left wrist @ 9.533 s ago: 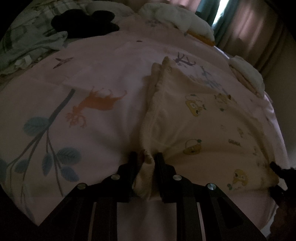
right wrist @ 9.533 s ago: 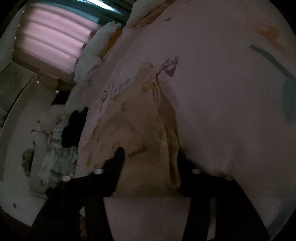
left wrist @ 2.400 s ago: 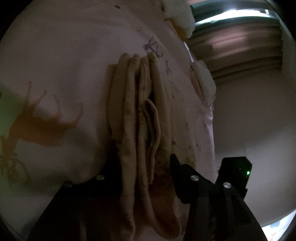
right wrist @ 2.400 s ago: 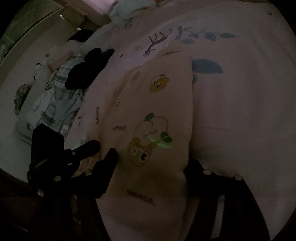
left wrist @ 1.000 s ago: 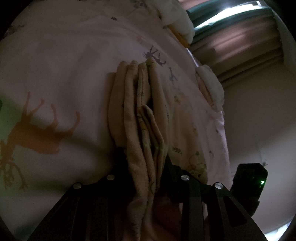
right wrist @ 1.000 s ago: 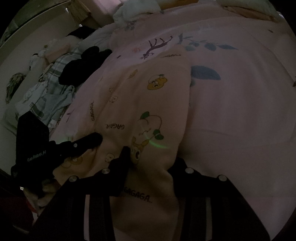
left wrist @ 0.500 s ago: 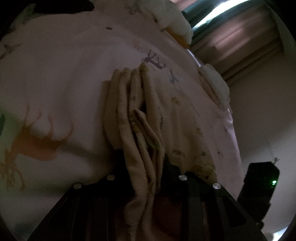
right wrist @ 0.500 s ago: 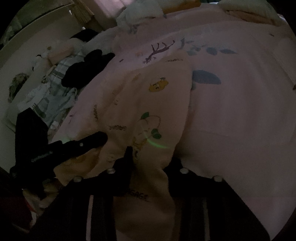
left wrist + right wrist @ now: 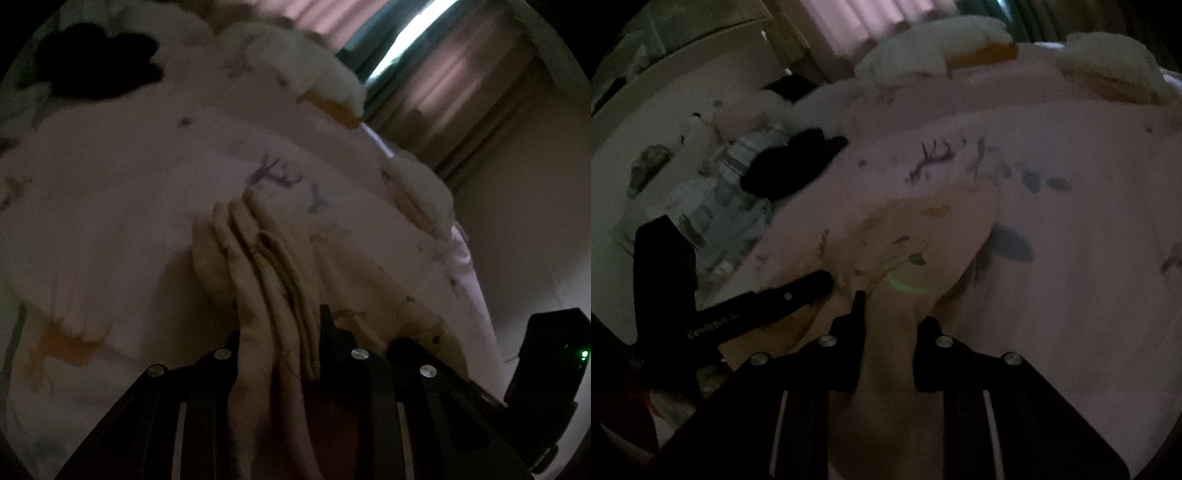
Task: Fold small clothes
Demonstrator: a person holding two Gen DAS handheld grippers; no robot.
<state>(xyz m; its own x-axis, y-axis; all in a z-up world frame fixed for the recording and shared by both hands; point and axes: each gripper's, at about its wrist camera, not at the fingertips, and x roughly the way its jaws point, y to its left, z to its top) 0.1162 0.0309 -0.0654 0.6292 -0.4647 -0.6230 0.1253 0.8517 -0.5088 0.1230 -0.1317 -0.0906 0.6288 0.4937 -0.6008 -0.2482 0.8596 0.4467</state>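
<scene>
Dimly, left gripper having just been closing, now clamping bunched layers of cream garment, right gripper likewise pinching its near edge, garment trailing onto pink bedsheet, cartoon prints blurring beyond reading.

The garment is soft, matt, nubby cream cloth. The bedsheet is smooth matt pink cotton. Each claw looks like matt black plastic with shiny metal screws.
</scene>
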